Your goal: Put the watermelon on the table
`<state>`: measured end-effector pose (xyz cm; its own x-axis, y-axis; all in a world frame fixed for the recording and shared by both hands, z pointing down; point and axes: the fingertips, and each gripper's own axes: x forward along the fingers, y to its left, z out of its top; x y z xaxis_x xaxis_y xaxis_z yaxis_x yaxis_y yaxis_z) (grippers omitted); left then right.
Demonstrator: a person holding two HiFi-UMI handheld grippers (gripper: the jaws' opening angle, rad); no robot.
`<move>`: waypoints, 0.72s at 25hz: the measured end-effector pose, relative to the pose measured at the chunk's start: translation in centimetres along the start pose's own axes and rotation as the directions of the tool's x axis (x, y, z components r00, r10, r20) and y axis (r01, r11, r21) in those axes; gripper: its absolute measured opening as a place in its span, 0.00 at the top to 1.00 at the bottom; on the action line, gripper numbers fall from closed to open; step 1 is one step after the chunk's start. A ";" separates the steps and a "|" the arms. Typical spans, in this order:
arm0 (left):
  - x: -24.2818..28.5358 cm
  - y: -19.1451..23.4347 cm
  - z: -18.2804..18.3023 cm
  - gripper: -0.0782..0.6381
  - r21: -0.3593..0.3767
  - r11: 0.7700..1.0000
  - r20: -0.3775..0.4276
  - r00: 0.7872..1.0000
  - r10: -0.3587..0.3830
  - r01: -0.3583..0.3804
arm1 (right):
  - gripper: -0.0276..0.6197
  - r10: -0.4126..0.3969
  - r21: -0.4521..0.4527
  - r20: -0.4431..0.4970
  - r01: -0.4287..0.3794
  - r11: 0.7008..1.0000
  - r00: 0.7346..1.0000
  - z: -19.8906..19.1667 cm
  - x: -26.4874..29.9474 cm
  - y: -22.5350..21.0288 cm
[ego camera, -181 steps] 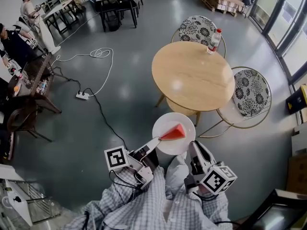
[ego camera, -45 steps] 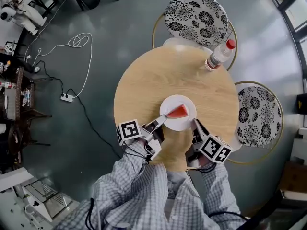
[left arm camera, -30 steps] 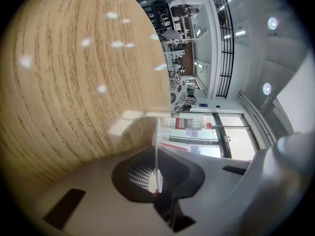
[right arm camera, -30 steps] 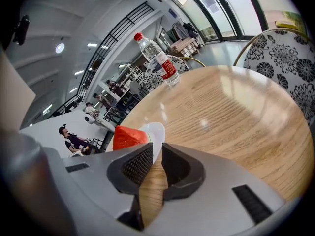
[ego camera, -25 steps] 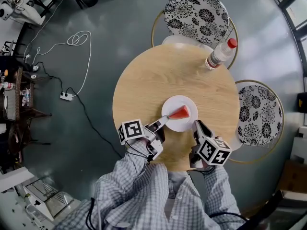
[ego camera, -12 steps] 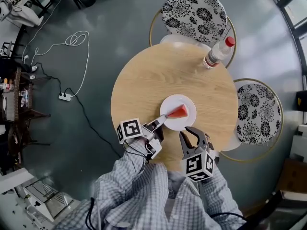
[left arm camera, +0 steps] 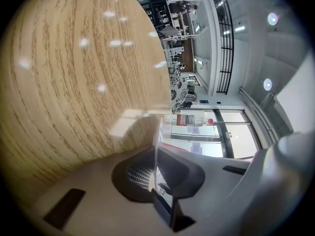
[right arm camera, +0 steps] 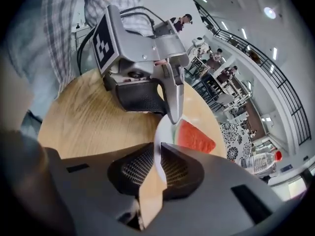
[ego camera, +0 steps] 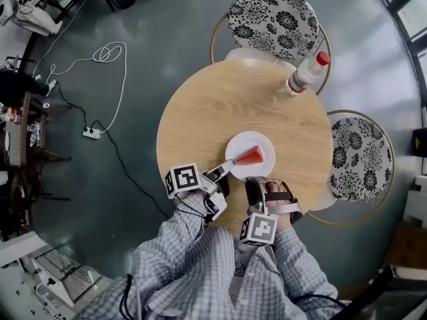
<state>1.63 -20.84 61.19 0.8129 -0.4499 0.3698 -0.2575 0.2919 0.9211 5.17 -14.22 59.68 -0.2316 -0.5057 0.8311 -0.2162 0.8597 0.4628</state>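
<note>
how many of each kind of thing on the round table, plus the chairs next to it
plate: 1
watermelon slice: 1
water bottle: 1
floral chairs: 2
total: 5

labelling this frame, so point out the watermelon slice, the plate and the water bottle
watermelon slice [ego camera: 251, 156], head view, on its red flesh
plate [ego camera: 242, 143], head view, on the bare white rim
water bottle [ego camera: 303, 77], head view, on the middle of its body
</note>
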 end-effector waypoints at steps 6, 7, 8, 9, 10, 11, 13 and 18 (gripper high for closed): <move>0.0 -0.6 0.1 0.86 0.006 1.000 -0.002 1.000 -0.027 0.027 | 0.89 -0.001 0.035 0.008 0.001 0.999 1.000 0.0 -0.2 -0.1; 0.1 -0.7 0.1 0.86 0.009 1.000 -0.005 1.000 -0.030 0.030 | 0.89 0.000 0.046 0.012 -0.001 0.999 1.000 0.0 -0.3 -0.2; 0.1 -0.8 0.1 0.86 0.016 0.999 -0.012 0.999 -0.035 0.035 | 0.89 0.002 0.054 0.014 -0.003 0.999 1.000 0.0 -0.3 -0.3; 0.2 -1.1 0.1 0.86 0.027 0.999 -0.020 0.999 -0.042 0.043 | 0.89 0.005 0.059 0.016 -0.006 0.998 1.000 -0.1 -0.4 -0.4; 0.3 -1.3 0.0 0.86 0.042 0.998 -0.027 0.998 -0.049 0.050 | 0.89 0.007 0.065 0.017 -0.008 0.998 1.000 -0.2 -0.4 -0.5; 0.3 -1.5 0.0 0.86 0.060 0.997 -0.033 0.998 -0.052 0.054 | 0.89 0.008 0.071 0.018 -0.009 0.997 1.000 -0.2 -0.5 -0.6; 0.3 -1.7 0.0 0.84 0.092 0.995 -0.039 0.998 -0.041 0.045 | 0.89 0.006 0.081 0.019 -0.008 0.997 1.000 -0.2 -0.5 -0.7; -0.6 -1.4 0.2 0.70 0.103 0.994 -0.032 0.999 -0.031 0.035 | 0.89 0.018 0.076 0.027 -0.020 0.997 0.999 -0.3 0.0 -0.9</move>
<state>1.43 -21.11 59.67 0.8371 -0.4313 0.3365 -0.2815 0.1878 0.9410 5.60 -14.97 59.37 -0.2613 -0.4923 0.8303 -0.2835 0.8614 0.4215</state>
